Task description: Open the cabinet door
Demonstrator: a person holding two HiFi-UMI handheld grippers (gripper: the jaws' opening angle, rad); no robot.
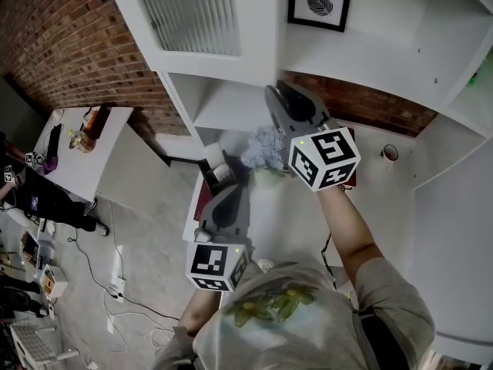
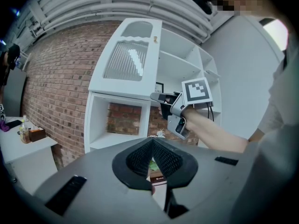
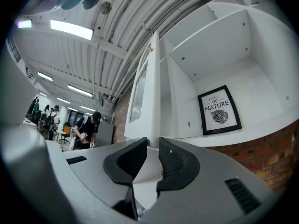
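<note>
Head view: cabinet door (image 1: 192,10) standing open, right tongs (image 1: 271,95) raised to its lower free corner, left tongs (image 1: 233,193) hanging low and clear. Left gripper view: left tongs (image 2: 152,143) pressed together on nothing, evidently spare to this job. Right gripper view: right tongs (image 3: 153,143) clamped across the edge of the cabinet door (image 3: 150,97), giving purchase to swing it wider

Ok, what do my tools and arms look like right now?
The left tool and right tool are grey shells with black ribbed pads. Each carries a white cube with black square markers. Black cables trail from the right one. The person wears a grey short-sleeved shirt with a leaf print.
</note>
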